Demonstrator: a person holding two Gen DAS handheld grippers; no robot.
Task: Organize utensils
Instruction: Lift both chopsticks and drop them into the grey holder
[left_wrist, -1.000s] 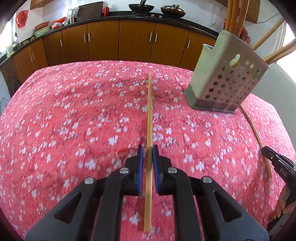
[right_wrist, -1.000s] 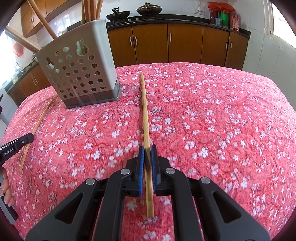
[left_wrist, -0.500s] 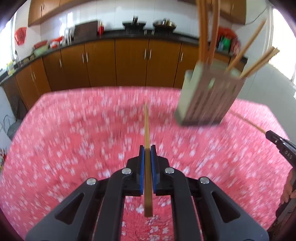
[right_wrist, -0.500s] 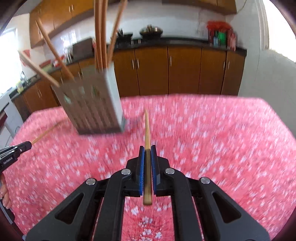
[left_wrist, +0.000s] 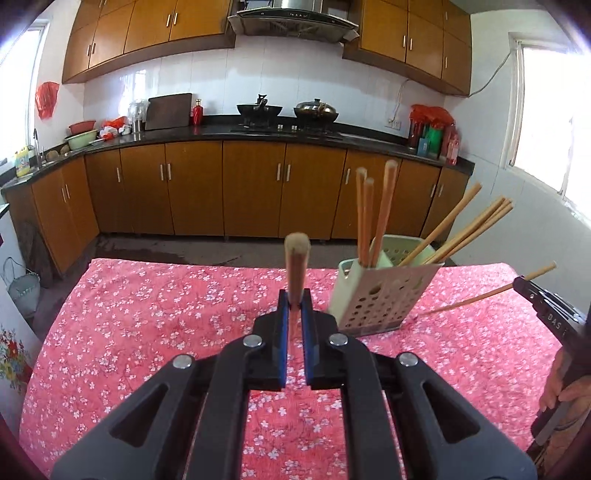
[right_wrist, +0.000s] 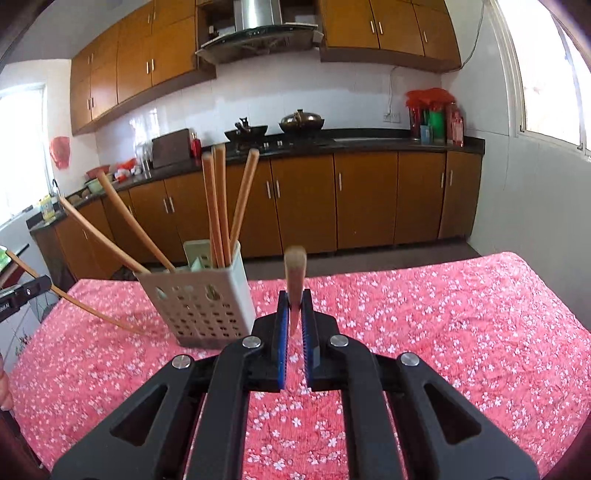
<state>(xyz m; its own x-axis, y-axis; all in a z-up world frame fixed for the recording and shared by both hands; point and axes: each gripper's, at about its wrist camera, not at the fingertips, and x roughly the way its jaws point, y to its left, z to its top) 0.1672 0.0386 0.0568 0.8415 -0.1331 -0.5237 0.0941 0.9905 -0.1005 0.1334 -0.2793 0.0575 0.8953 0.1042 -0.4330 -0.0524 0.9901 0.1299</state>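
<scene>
My left tool (left_wrist: 294, 303) clamps one chopstick (left_wrist: 296, 258), my right tool (right_wrist: 294, 302) clamps another chopstick (right_wrist: 295, 275), both above the surface (right_wrist: 461, 314) near the perforated chopstick holder (right_wrist: 207, 299).

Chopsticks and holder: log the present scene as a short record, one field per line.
left gripper: shut on a chopstick, lifted off the table
right gripper: shut on a second chopstick, also lifted
holder: perforated, upright on the floral tablecloth
holder contents: several chopsticks, some upright, some leaning
loose chopsticks on the cloth: none visible
</scene>
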